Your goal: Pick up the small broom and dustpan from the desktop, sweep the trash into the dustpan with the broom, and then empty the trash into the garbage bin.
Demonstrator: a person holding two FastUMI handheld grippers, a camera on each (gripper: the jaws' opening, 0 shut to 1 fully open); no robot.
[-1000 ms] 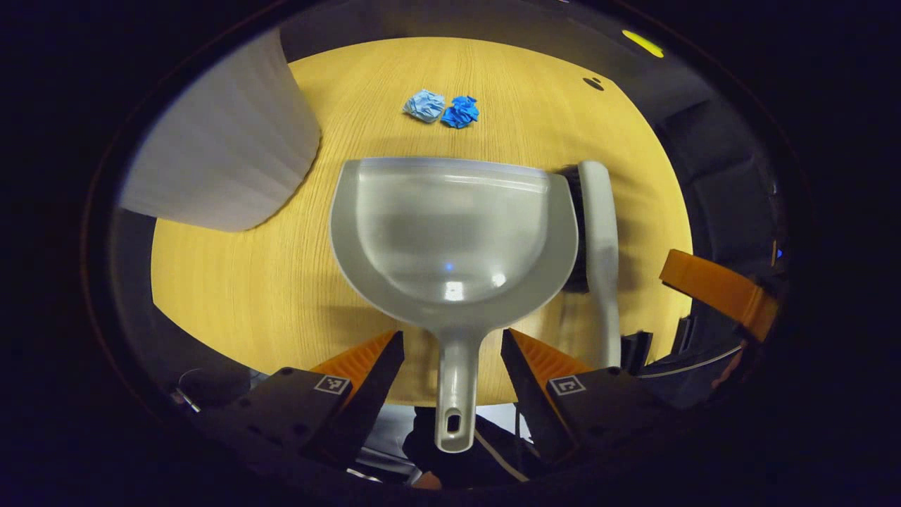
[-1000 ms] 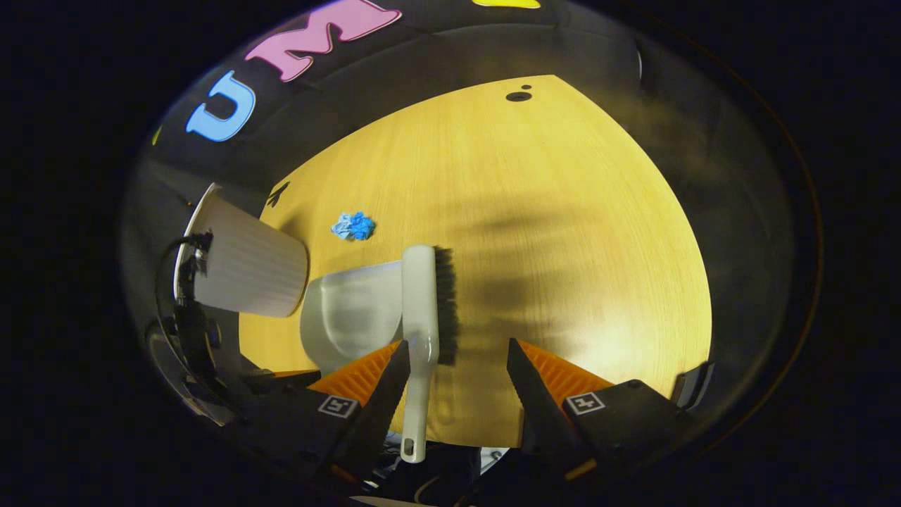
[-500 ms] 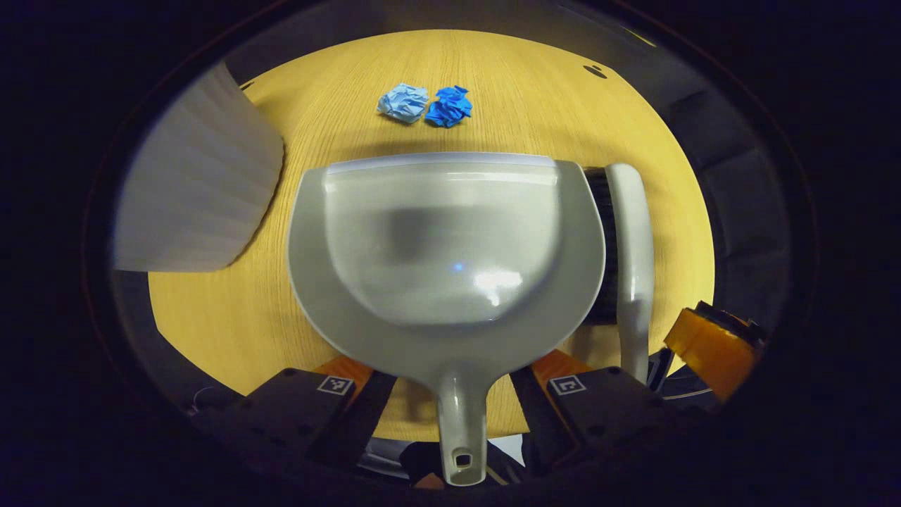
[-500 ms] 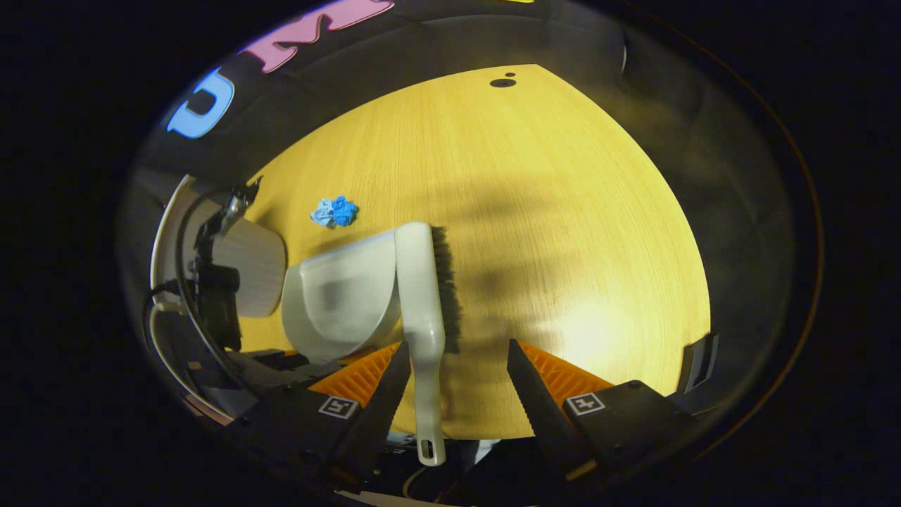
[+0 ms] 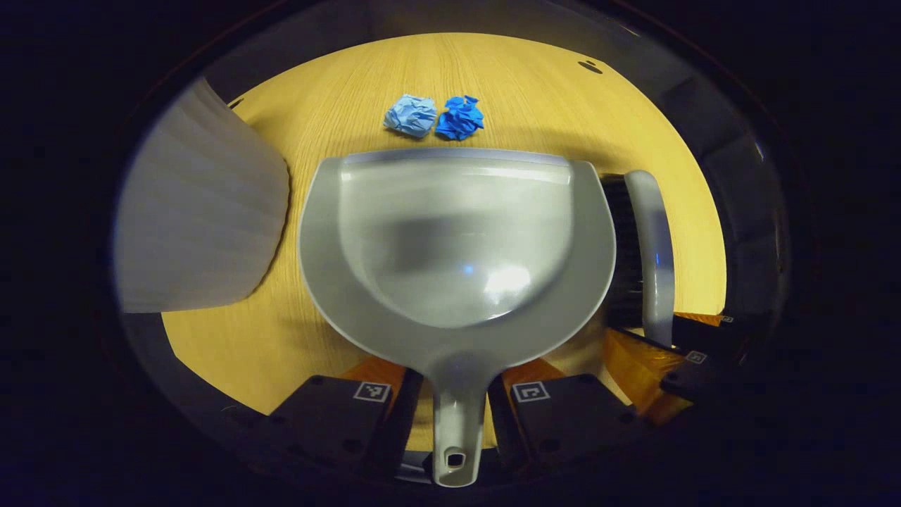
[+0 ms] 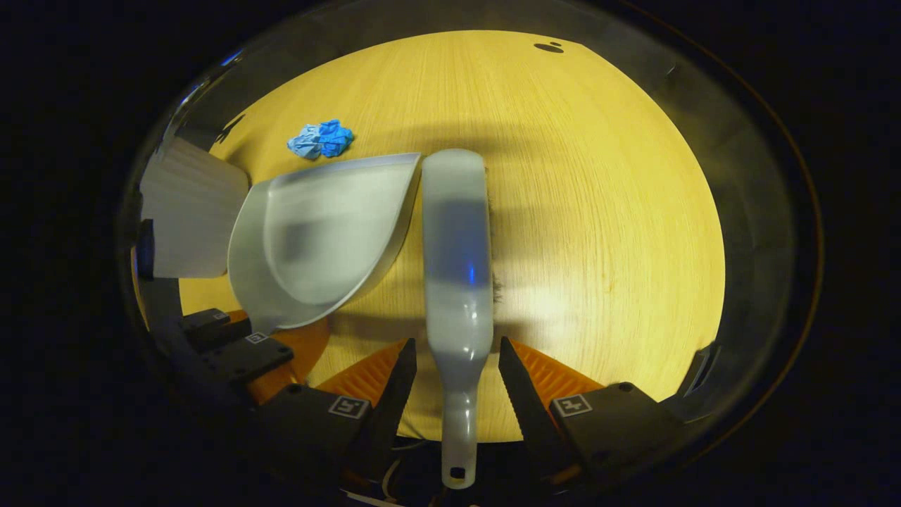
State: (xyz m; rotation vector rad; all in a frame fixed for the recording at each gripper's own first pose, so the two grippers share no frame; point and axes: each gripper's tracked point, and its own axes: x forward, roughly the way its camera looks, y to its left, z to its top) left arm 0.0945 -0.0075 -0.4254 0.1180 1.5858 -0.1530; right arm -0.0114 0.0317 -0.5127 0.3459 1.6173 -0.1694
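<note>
We had the left tongs (image 5: 450, 394) closed on the dustpan (image 5: 457, 246) handle, right tongs (image 6: 456, 377) wide astride the broom (image 6: 456, 246), needing closing.

Left hand-held gripper (image 5: 450, 394) now tight around dustpan (image 5: 457, 246) handle.

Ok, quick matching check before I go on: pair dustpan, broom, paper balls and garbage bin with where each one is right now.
Things:
1. dustpan
2. broom
3. paper balls
4. garbage bin

Places:
A. handle between the fingers of the right tongs
B. on the table just past the dustpan's front lip
C. handle between the fingers of the left tongs
D. left of the dustpan in the left gripper view

Pairs: 1-C, 2-A, 3-B, 4-D
</note>
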